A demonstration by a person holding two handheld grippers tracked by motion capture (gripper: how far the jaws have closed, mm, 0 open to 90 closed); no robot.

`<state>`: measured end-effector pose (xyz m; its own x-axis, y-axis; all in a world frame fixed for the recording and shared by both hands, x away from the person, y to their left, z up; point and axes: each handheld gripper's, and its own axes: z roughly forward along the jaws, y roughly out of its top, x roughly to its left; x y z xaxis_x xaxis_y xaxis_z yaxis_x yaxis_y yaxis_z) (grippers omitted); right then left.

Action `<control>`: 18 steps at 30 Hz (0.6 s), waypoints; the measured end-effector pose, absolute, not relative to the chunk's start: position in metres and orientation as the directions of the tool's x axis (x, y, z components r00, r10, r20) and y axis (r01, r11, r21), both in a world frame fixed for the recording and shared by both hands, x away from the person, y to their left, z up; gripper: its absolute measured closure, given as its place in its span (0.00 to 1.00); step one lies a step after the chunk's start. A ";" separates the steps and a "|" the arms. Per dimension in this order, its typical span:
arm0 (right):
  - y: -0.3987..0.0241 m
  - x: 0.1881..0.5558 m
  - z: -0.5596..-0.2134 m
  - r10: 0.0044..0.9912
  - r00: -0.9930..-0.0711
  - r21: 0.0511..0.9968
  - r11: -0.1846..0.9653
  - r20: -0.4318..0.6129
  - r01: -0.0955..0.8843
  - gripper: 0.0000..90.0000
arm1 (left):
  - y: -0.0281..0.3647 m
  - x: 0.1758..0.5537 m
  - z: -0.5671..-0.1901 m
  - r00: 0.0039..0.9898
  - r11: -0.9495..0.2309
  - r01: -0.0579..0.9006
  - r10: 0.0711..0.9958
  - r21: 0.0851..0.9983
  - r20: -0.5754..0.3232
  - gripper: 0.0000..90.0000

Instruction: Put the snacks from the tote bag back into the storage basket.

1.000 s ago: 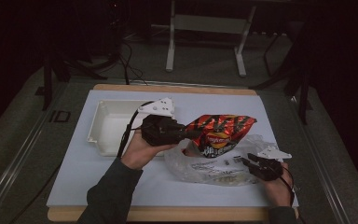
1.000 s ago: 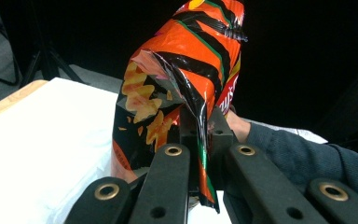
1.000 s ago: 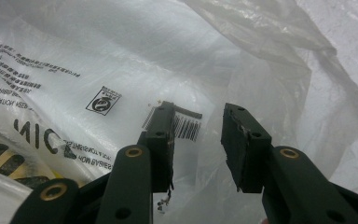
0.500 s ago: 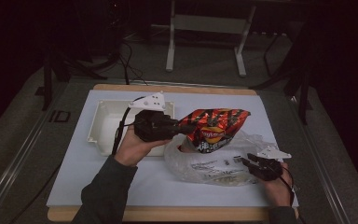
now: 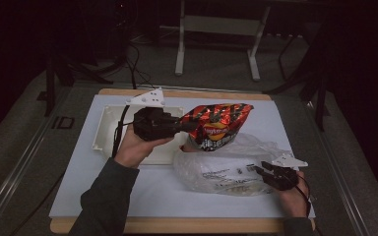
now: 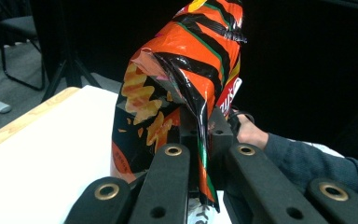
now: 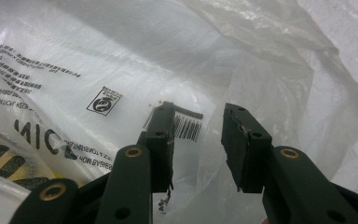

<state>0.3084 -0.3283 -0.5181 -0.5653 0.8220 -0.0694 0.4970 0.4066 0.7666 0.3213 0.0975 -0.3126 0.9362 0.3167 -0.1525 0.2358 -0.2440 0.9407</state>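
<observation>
The orange-and-black striped snack bag [image 5: 215, 127] is glossy foil-like plastic, creased and catching highlights, while the clear plastic carrier bag [image 5: 226, 167] is thin, crinkled film with a soft sheen and black print. The left black tool [image 6: 200, 140] and the right black tool [image 7: 198, 140] look like matt hard plastic with brass-coloured metal rivets. The white rectangular tray [image 5: 109, 132] is smooth plastic, and the bench [image 5: 128, 196] has a matt white sheet over a pale wooden edge.
</observation>
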 end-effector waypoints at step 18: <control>-0.328 0.308 -0.518 0.821 -0.566 0.765 0.408 -0.069 0.498 0.71 | 0.116 0.331 -0.312 0.916 -0.226 0.257 0.368 0.939 -0.162 0.99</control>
<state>0.3082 -0.3276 -0.5184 -0.5661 0.8214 -0.0692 0.4979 0.4076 0.7655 0.3308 0.1162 -0.3121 0.9156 0.3679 -0.1620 0.2572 -0.2264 0.9395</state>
